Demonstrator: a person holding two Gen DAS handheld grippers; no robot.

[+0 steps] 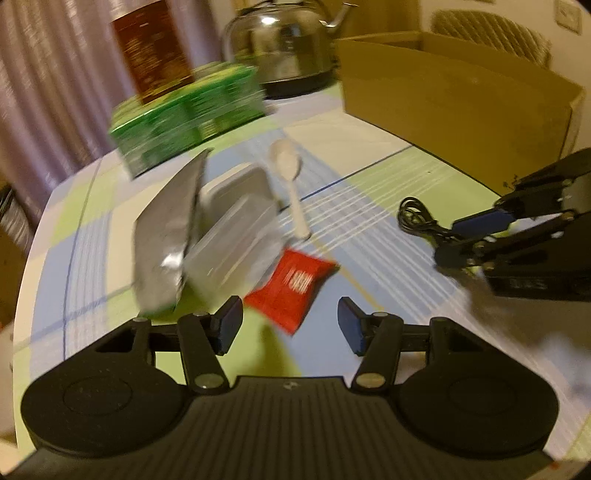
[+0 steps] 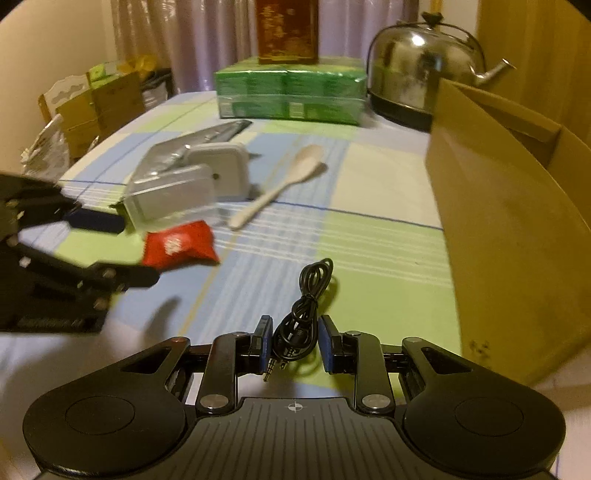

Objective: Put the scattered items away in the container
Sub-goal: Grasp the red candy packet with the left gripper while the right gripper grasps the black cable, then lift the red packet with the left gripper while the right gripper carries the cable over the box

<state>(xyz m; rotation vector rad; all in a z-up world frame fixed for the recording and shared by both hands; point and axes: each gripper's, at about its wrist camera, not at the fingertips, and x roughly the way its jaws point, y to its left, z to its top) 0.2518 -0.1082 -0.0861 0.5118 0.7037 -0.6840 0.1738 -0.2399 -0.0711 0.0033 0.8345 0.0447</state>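
Observation:
My right gripper [image 2: 295,343] is shut on the near end of a coiled black cable [image 2: 308,295], whose far loop stretches forward over the checked tablecloth. The open cardboard box [image 2: 517,221] stands just to its right. My left gripper [image 1: 290,328] is open and empty, just short of a red snack packet [image 1: 291,288]. Behind the packet lie a clear plastic box [image 1: 232,236], a silver foil pouch [image 1: 166,236] and a white spoon [image 1: 291,184]. In the left wrist view the right gripper [image 1: 465,236] holds the cable [image 1: 417,218] below the cardboard box [image 1: 461,107].
A steel kettle [image 2: 421,70], a green wrapped carton pack [image 2: 288,92] and a brown tin [image 2: 288,29] on top of it stand at the table's far end. Cartons and bags [image 2: 92,107] sit beyond the table's left edge. Bare tablecloth [image 2: 369,236] lies between cable and spoon.

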